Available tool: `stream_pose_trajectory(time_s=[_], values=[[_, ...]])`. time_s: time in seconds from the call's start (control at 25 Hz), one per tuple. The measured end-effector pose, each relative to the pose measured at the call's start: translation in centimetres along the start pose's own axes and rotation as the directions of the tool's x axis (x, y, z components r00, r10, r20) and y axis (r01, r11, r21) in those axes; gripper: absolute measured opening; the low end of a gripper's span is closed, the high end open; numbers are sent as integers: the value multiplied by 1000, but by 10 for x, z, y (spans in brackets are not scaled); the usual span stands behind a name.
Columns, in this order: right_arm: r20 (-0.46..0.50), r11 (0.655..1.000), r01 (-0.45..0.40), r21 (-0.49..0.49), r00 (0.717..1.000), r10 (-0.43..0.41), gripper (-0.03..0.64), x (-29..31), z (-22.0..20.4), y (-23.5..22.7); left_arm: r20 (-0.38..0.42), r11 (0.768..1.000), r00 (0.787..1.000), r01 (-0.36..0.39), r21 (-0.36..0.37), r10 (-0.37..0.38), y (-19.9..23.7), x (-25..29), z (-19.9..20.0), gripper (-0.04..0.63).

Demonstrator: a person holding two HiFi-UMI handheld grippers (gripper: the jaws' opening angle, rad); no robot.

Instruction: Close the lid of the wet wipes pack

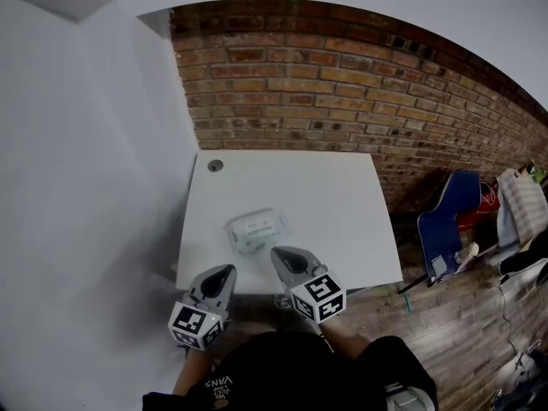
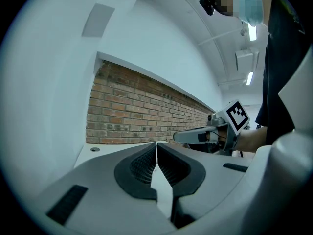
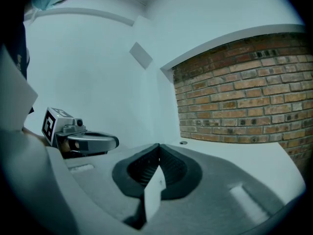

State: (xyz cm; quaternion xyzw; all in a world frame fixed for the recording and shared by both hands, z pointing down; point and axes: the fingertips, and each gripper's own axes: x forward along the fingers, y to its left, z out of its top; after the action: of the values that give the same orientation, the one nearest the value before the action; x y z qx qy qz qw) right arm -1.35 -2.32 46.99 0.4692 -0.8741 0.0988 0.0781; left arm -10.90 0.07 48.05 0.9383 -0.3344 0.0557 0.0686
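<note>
Hovering over the near edge of the white rectangular counter point(image 1: 342, 187), left grey two-jaw tool point(image 1: 226, 271) and right grey two-jaw tool point(image 1: 277, 252) side by side, apart. Jaws of each pressed fully together, gripping nothing. Lying flat toward the counter's middle, just beyond the right tool's tip, pale translucent wet wipes pack point(image 1: 257, 229), touched by neither tool. Behind the counter, red brick wall point(image 1: 342, 84).

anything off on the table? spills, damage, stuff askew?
Nothing stands out. The wet wipes pack lies flat on the white table, a little skewed to its edges; no spill or damage shows. Whether it is open is too small to tell. Left claw and right claw are shut and empty.
</note>
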Motion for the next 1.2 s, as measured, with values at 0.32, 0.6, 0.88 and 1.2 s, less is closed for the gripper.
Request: stream_pose_trajectory(time_s=[0.32, 0.6, 0.88, 1.2], values=[[19, 1000, 13, -21, 1000, -13, -3, -7, 12, -2, 15, 1000, 1000, 9, 8, -9, -6, 2, 10, 6], [20, 999, 13, -42, 1000, -12, -5, -6, 14, -2, 16, 1000, 1000, 8, 17, -8, -6, 3, 13, 6], [17, 999, 4, -40, 1000, -3, -5, -5, 13, -3, 21, 1000, 1000, 5, 16, -5, -7, 4, 16, 6], [17, 999, -5, -38, 1000, 5, -5, -6, 11, -2, 24, 1000, 1000, -1, 6, 1, -10, 4, 15, 6]])
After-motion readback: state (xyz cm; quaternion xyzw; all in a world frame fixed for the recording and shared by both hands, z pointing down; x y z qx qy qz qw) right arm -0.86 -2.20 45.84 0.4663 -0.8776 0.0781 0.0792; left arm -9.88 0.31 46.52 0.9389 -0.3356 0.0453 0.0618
